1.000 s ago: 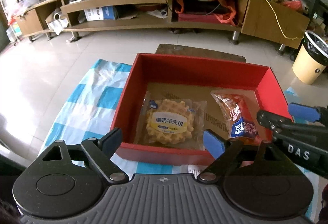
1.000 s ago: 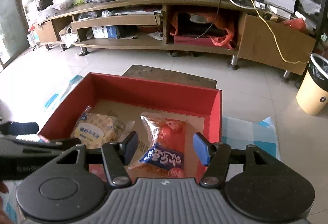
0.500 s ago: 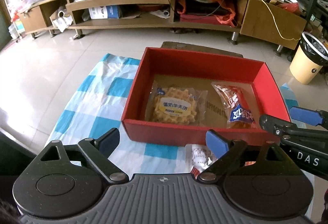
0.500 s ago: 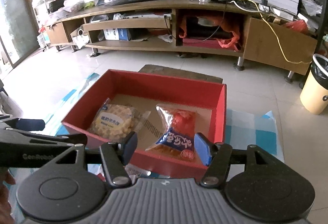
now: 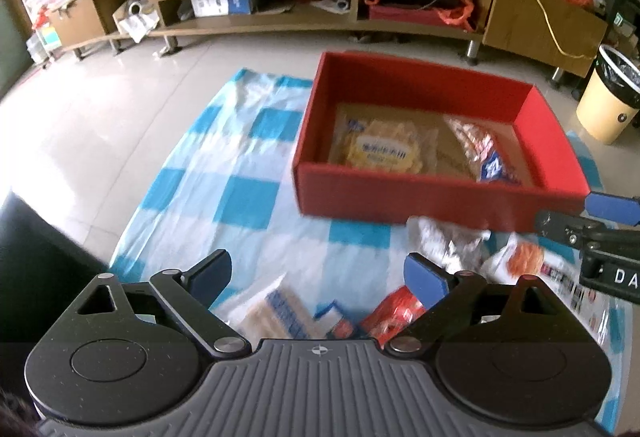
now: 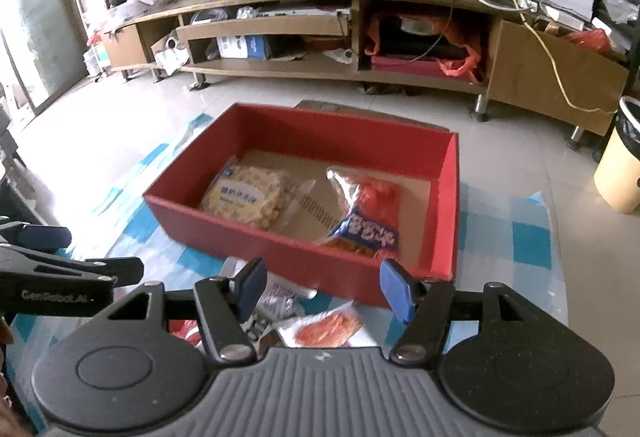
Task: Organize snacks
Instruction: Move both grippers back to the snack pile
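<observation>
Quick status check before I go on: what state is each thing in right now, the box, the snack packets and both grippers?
Red box: open-topped, on the checked cloth.
Waffle packet: flat inside the box, left side.
Orange-red packet: inside the box, right side.
Loose packets: on the cloth in front of the box, not yet boxed.
Left gripper: jaws opening, empty.
Right gripper: open, empty.

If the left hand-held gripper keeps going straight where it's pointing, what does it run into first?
Probably the loose snack packets lying on the checked cloth just ahead of the left hand-held gripper, whose opening jaws are empty. The red box lies farther on. Blur leaves depth uncertain.
</observation>
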Demonstrator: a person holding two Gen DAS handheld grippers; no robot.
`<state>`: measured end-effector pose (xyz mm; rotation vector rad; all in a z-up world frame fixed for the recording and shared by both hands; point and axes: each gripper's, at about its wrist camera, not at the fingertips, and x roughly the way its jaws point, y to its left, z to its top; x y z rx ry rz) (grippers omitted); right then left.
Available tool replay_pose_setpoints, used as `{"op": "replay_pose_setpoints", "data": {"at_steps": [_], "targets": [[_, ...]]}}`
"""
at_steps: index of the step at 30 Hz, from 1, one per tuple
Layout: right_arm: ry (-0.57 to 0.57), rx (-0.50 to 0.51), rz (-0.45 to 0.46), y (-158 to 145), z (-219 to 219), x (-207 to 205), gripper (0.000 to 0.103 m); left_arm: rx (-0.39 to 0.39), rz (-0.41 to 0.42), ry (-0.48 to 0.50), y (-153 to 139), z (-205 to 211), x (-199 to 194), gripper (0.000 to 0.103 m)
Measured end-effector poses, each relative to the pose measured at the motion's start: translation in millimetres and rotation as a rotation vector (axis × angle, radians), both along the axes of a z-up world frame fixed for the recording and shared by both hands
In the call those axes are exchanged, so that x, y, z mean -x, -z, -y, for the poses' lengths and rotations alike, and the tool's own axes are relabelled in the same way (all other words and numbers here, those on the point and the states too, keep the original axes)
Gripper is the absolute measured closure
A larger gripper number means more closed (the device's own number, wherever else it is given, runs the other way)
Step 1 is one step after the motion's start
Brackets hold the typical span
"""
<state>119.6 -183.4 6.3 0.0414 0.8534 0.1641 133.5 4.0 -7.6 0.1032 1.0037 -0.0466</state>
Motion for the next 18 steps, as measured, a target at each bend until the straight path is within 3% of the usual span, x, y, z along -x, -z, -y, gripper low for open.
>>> {"op": "replay_pose_setpoints", "data": {"at_steps": [12, 18], "targets": [[-0.058, -0.010, -0.027, 5, -19, 25, 0.042, 0.076, -0.146, -0.125, 27, -45, 32, 0.006], [-0.076, -0.022, -0.021, 2, -22, 37, 0.041, 0.102, -0.181, -0.205, 37, -55, 32, 0.004]]}}
